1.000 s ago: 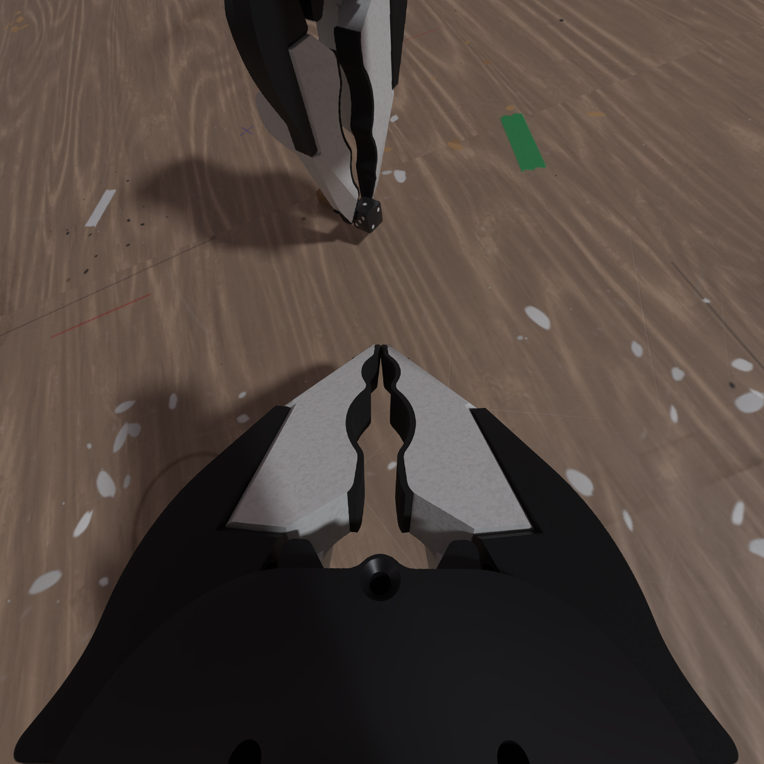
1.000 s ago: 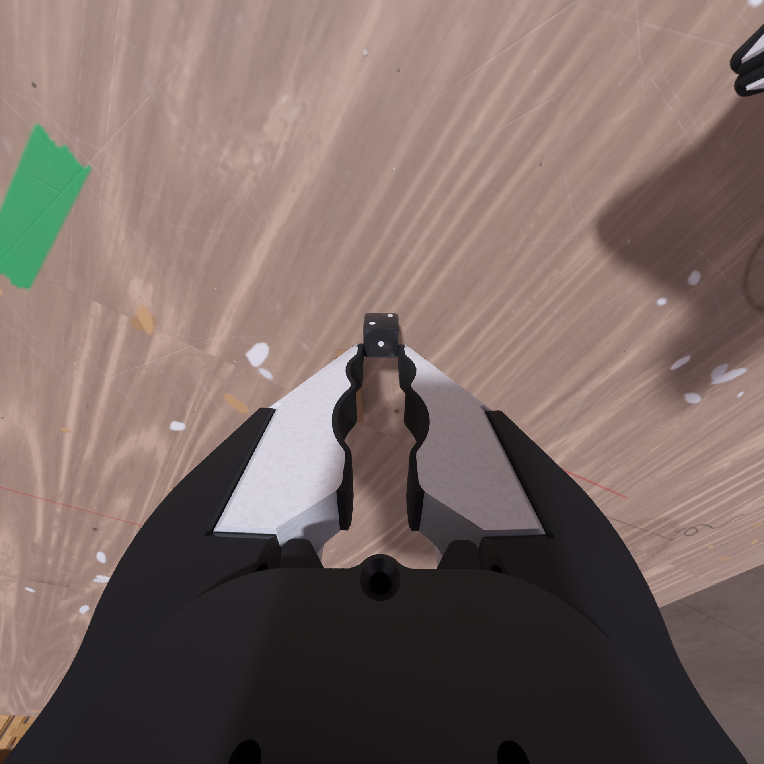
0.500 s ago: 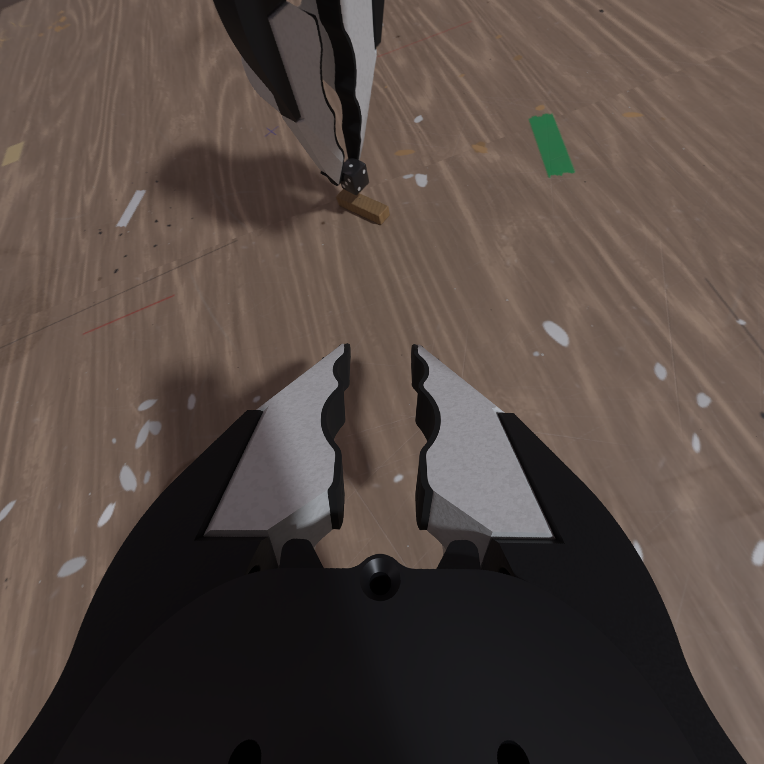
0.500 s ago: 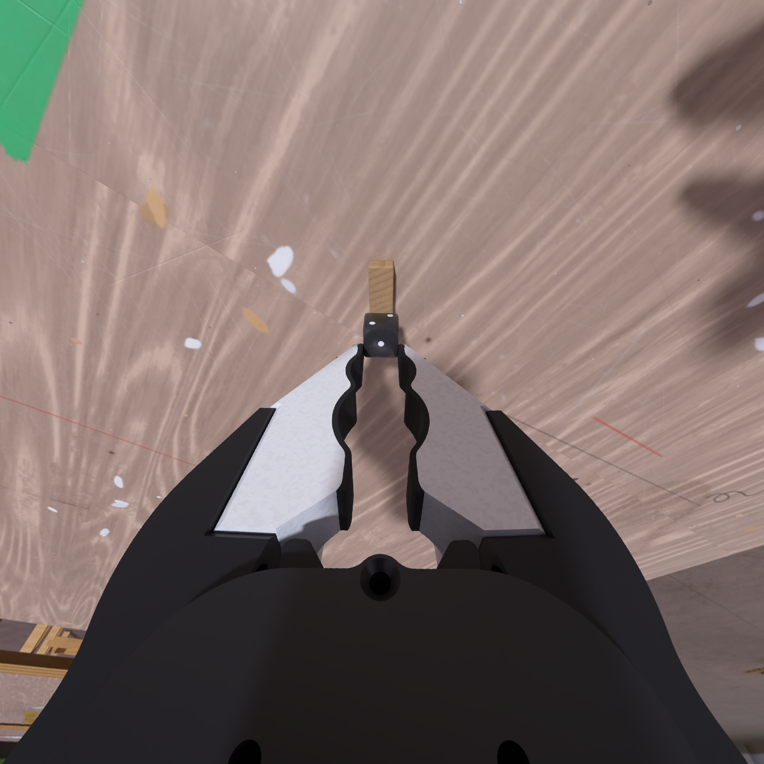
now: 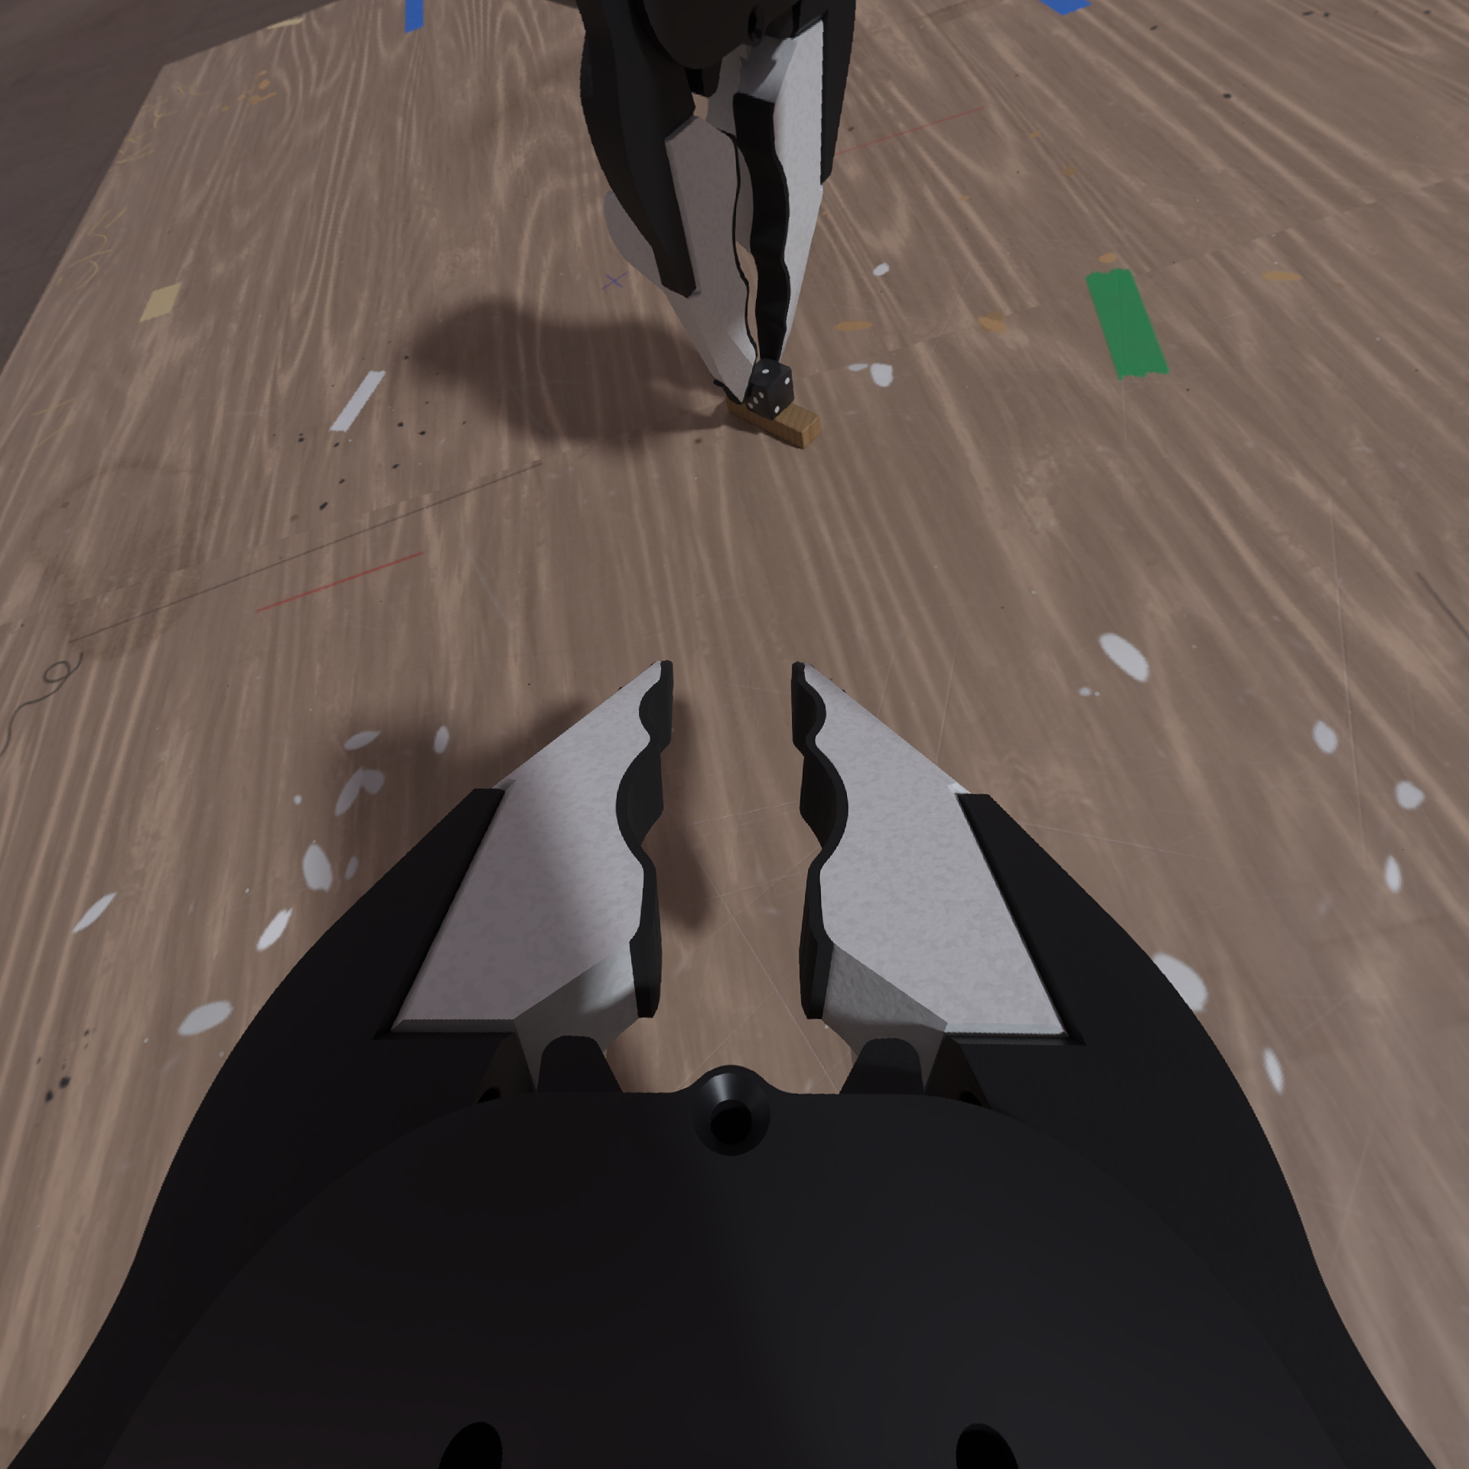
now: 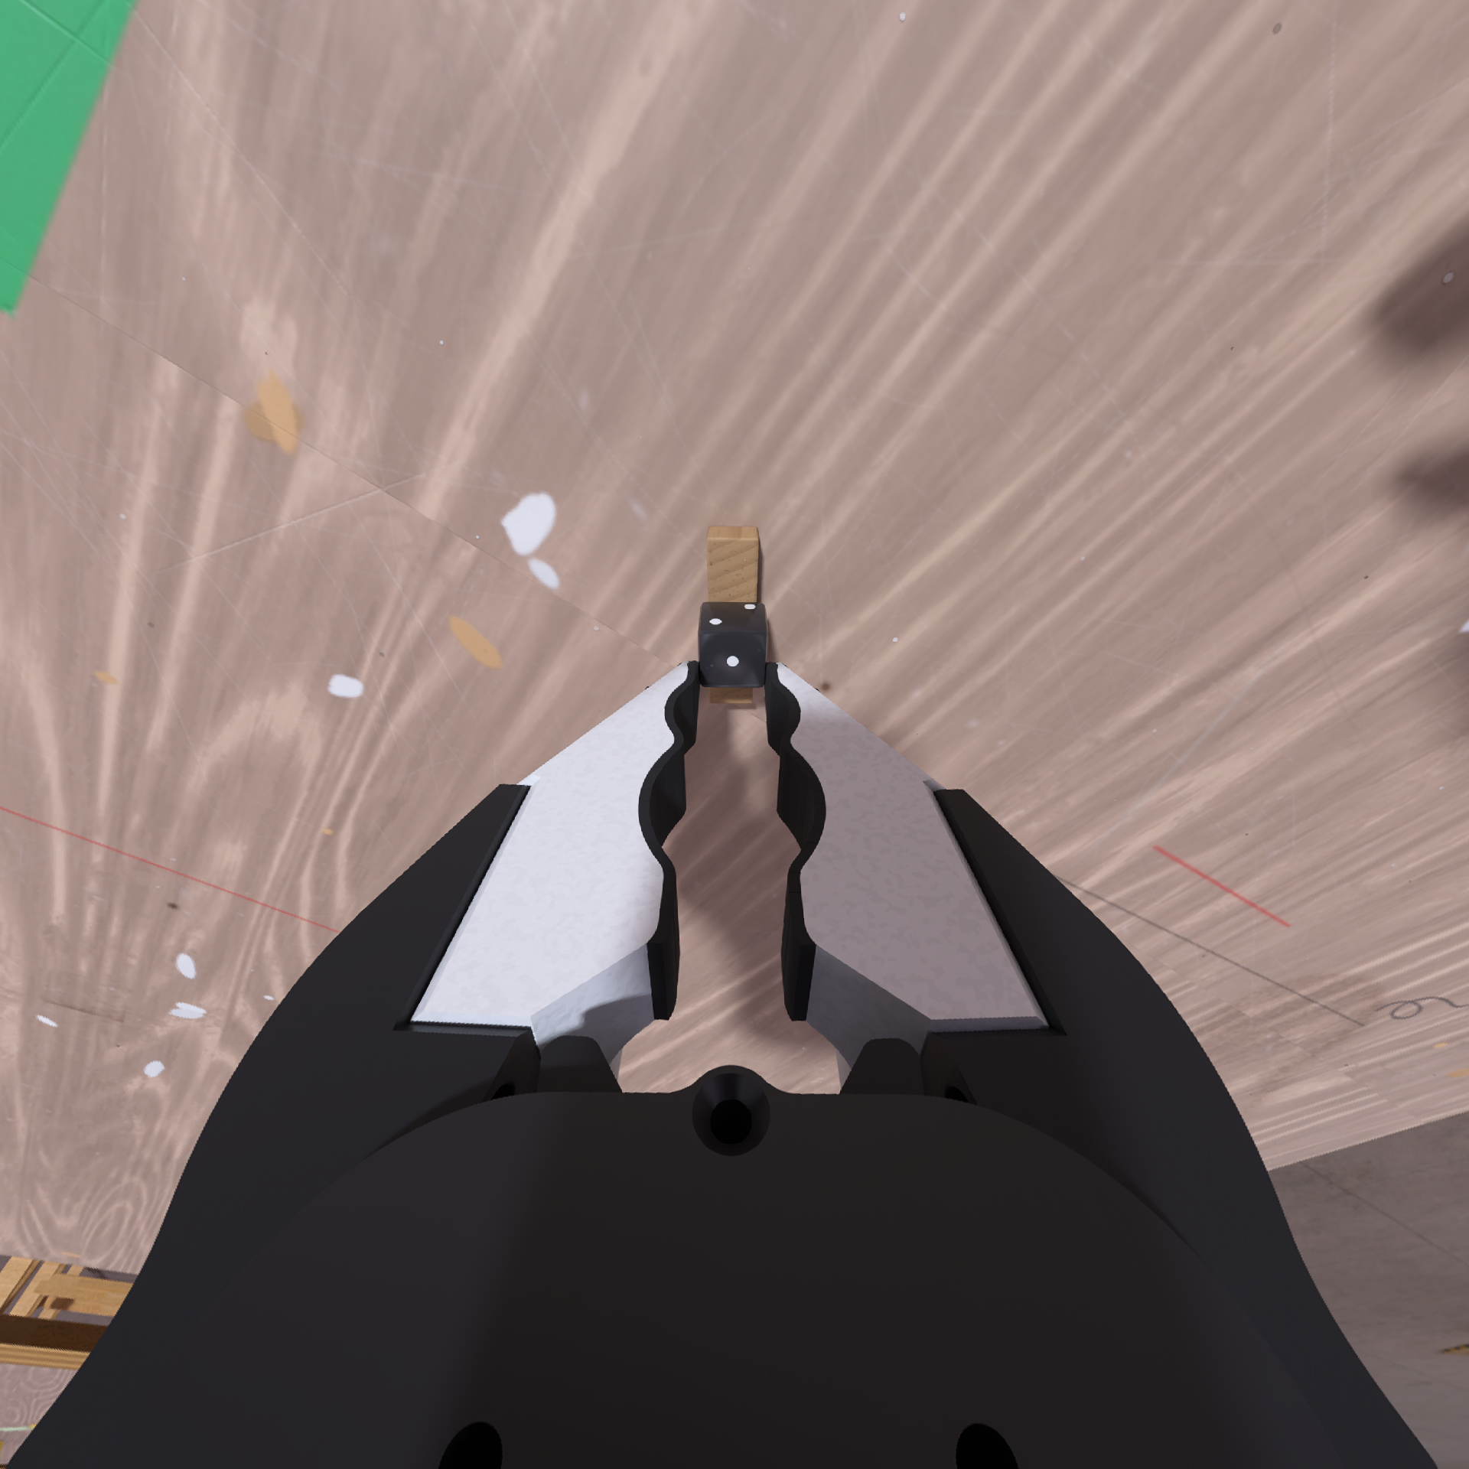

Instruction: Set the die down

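A small black die (image 6: 732,653) with white pips is pinched between the tips of my right gripper (image 6: 732,676), which is shut on it. The die sits on or just above a small tan wooden block (image 6: 733,571) that lies flat on the wooden table; I cannot tell whether they touch. In the left wrist view the right gripper (image 5: 759,374) points down at the table, with the die (image 5: 772,391) over the block (image 5: 783,421). My left gripper (image 5: 731,676) is open and empty, low over the table, well short of the block.
A green tape strip (image 5: 1125,322) lies right of the block and also shows in the right wrist view (image 6: 48,143). White paint flecks (image 5: 1122,656) and a thin red line (image 5: 342,582) mark the wooden table (image 5: 1033,556). The table edge (image 6: 1351,1145) runs at the lower right.
My left gripper has opened and drawn back from the block. My right gripper has carried the die down over the wooden block, still shut on it.
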`<state>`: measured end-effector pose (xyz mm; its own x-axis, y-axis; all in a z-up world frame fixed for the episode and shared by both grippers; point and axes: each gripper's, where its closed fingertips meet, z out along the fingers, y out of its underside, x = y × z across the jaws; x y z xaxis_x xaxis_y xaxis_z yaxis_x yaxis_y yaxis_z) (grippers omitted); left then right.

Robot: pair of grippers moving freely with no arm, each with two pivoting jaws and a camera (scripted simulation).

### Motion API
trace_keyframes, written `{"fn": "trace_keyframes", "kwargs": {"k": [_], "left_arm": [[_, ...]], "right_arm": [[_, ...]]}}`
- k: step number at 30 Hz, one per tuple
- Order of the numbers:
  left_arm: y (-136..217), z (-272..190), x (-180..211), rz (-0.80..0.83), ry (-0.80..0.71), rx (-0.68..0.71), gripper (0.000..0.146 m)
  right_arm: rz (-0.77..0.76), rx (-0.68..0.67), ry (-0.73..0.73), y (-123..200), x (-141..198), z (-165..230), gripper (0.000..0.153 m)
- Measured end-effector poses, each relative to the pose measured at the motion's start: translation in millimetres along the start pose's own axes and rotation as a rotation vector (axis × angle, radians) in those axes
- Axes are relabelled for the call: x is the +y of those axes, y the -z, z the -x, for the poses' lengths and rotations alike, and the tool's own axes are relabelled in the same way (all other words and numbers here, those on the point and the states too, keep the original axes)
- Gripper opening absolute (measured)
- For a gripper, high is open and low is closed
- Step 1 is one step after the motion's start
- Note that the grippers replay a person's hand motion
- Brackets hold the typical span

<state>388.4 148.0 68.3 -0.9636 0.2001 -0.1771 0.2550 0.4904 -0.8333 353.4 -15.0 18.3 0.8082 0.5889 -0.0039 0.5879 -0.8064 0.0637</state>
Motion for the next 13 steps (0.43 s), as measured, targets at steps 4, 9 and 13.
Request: {"fn": "trace_keyframes", "kwargs": {"k": [4,9,13], "left_arm": [[-1.0,-0.9,1.6,0.010,-0.005,0.004,0.029],[-0.6,-0.4,2.0,0.008,-0.004,0.003,0.029],[-0.5,-0.3,2.9,0.012,-0.008,0.003,0.029]], "right_arm": [[-0.001,-0.002,0.002,-0.1,0.1,-0.6,0.016],[0.002,-0.007,0.005,-0.9,0.0,-1.4,0.016],[-0.011,-0.015,-0.002,-0.9,-0.4,-1.5,0.016]]}}
